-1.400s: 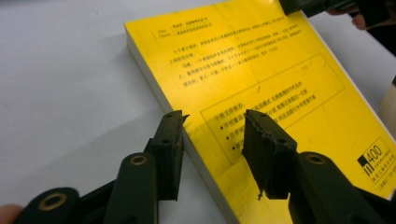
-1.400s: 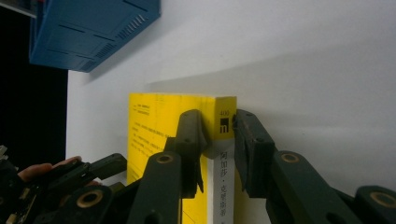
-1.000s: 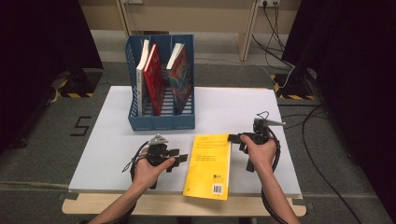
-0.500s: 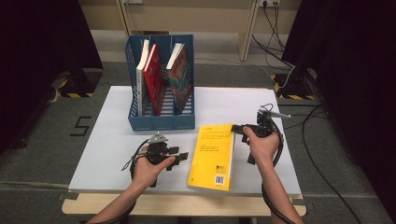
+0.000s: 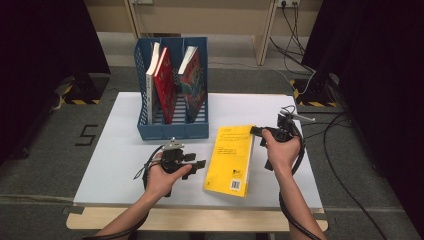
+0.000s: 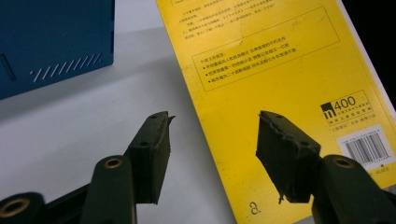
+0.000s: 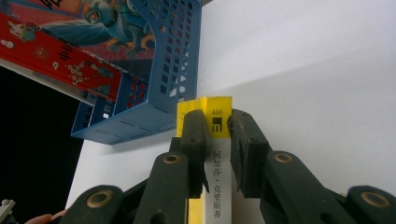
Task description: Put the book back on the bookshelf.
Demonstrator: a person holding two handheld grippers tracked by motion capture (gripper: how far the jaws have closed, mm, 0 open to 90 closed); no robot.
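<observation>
A yellow book (image 5: 232, 159) lies back cover up on the white table (image 5: 115, 165), tilted, with its spine side raised. My right gripper (image 5: 255, 131) is shut on that spine; in the right gripper view both pads (image 7: 194, 133) press the spine of the yellow book (image 7: 217, 120). My left gripper (image 5: 200, 163) sits just left of the book, open, and its jaws have just been opening. In the left gripper view the gripper (image 6: 213, 119) straddles the long edge of the yellow book (image 6: 280, 60) without touching it.
A blue three-slot file rack (image 5: 172, 131) stands at the back left of the table, holding a white and red book (image 5: 161, 82) and a colourful book (image 5: 192, 80). Cables run over the floor at the right. The table's near edge lies just below the book.
My right gripper has risen with the book's spine, so the book has tipped up on that side and slid slightly away from the near edge. The left hand has stayed in place.
</observation>
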